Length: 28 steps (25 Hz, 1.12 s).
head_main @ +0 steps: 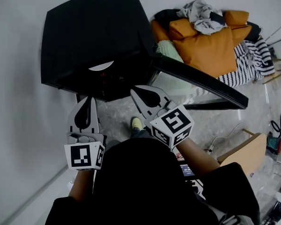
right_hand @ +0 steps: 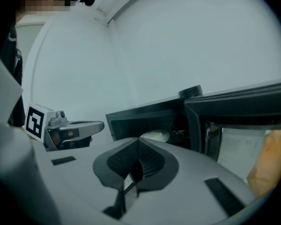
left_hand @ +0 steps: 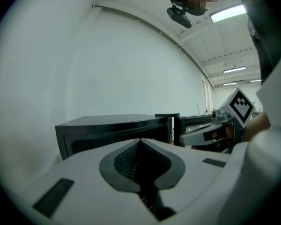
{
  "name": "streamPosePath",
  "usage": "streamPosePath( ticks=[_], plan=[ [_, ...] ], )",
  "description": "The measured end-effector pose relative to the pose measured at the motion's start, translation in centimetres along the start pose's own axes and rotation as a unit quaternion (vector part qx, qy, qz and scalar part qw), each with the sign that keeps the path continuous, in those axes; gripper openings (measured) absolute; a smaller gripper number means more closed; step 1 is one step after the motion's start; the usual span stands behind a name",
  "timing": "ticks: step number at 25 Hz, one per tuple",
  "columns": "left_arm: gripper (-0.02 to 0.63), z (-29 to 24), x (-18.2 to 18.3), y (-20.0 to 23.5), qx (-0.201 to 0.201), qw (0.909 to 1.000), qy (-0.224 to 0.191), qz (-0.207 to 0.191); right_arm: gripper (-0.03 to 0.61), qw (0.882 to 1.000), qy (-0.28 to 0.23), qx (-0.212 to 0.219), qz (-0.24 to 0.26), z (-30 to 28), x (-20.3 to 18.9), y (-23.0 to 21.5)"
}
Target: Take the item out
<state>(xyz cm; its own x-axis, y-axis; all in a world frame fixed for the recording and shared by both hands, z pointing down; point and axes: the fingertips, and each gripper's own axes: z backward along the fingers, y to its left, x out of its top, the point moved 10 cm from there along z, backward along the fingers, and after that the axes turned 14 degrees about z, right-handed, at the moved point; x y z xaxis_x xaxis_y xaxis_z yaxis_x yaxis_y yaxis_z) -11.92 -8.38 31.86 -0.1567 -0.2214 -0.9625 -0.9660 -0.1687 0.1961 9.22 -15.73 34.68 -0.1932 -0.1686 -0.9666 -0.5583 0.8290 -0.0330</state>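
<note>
A black microwave oven (head_main: 93, 36) stands against the white wall with its door (head_main: 196, 81) swung open to the right. Inside its dark cavity lies a white, plate-like item (head_main: 101, 66), also seen in the right gripper view (right_hand: 155, 136). My left gripper (head_main: 86, 106) hangs just in front of the oven's lower left edge, its jaws shut and empty (left_hand: 140, 142). My right gripper (head_main: 141, 95) is at the mouth of the opening, to the right of the item, jaws shut with nothing between them (right_hand: 138, 140). Neither gripper touches the item.
Orange cushions (head_main: 210, 43), a grey garment (head_main: 201, 13) and a striped cloth (head_main: 253, 60) are piled on the floor behind the open door. A wooden board (head_main: 243, 153) and cables lie at the right. The person's shoe (head_main: 136, 123) stands below the oven.
</note>
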Motion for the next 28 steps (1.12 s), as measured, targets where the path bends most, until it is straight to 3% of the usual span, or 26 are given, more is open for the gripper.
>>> streamPosePath(
  ticks=[11,28],
  plan=[
    [0.008,-0.4,0.6,1.4,0.018,0.9998,-0.013,0.0,0.005,1.0,0.014,0.015,0.008,-2.2,0.0,-1.1],
    [0.008,0.4,1.8,7.2,-0.007,1.0,0.003,0.0,0.005,0.998,0.042,-0.04,-0.003,-8.2,-0.2,1.6]
  ],
)
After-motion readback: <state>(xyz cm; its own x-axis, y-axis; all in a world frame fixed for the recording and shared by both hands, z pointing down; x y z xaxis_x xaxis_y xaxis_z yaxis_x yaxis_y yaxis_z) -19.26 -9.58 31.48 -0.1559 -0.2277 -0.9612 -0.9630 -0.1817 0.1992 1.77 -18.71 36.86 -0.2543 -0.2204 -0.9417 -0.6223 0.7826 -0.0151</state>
